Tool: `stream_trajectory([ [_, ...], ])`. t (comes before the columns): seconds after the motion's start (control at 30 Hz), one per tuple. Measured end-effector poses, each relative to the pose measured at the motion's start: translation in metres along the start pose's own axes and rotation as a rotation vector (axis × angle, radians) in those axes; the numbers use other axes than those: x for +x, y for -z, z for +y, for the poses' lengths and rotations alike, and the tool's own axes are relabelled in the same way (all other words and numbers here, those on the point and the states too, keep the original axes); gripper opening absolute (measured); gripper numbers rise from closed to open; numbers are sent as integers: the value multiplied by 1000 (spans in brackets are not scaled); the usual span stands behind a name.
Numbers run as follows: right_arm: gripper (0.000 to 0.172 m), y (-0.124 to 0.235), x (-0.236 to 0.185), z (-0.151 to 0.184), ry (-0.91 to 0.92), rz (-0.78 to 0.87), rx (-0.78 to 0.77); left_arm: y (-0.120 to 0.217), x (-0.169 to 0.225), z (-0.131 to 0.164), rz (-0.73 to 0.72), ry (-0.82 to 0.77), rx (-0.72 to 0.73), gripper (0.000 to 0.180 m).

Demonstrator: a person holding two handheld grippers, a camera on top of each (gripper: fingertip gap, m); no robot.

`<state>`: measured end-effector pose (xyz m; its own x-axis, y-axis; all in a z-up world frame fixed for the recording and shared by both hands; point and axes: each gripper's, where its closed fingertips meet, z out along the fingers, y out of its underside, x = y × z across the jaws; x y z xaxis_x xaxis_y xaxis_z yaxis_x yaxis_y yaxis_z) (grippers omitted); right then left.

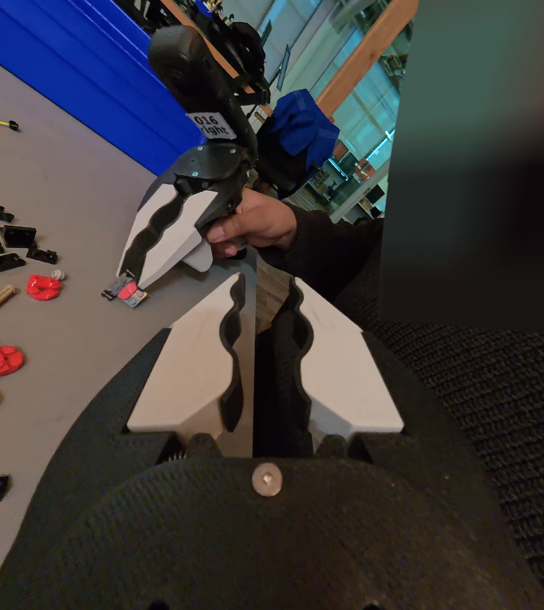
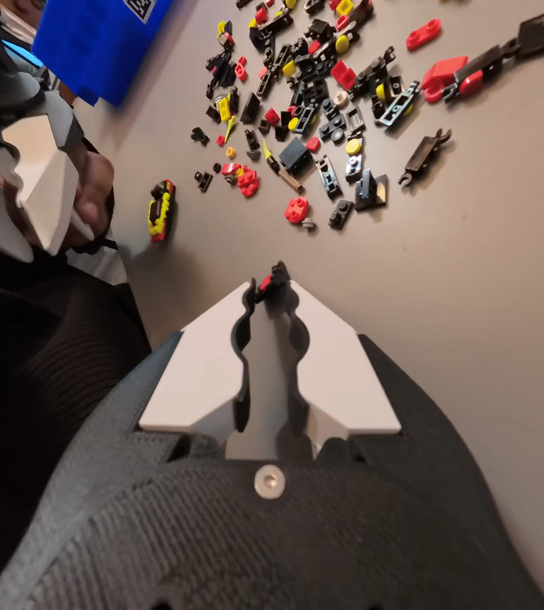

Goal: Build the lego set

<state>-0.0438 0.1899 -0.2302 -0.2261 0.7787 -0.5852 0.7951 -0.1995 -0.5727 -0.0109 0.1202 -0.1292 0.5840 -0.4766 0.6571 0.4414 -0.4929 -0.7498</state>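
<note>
My right gripper points down at the grey table. A small black and red brick piece stands between its fingertips. In the left wrist view the same gripper has its tips on one end of this small grey, red and black brick assembly, which lies flat on the table. The pads stand apart around it and do not clamp it. My left gripper is open and empty, hanging over the table's near edge. It also shows at the left of the right wrist view.
A blue bin stands at the table's far side. Several loose black, red and yellow bricks lie scattered beyond the right gripper, and a yellow, black and red assembly lies to its left. Red pieces lie left of the small assembly.
</note>
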Motion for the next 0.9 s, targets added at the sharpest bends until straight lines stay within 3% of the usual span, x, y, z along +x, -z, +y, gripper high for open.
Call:
stream_trajectory([
  [0.53,31,20,-8,-35,204,91,172,-5,4,7,30,7,-36,23],
  [0.9,27,4,-13,-14,318,96,34,-9,0,12,58,71,-63,23],
])
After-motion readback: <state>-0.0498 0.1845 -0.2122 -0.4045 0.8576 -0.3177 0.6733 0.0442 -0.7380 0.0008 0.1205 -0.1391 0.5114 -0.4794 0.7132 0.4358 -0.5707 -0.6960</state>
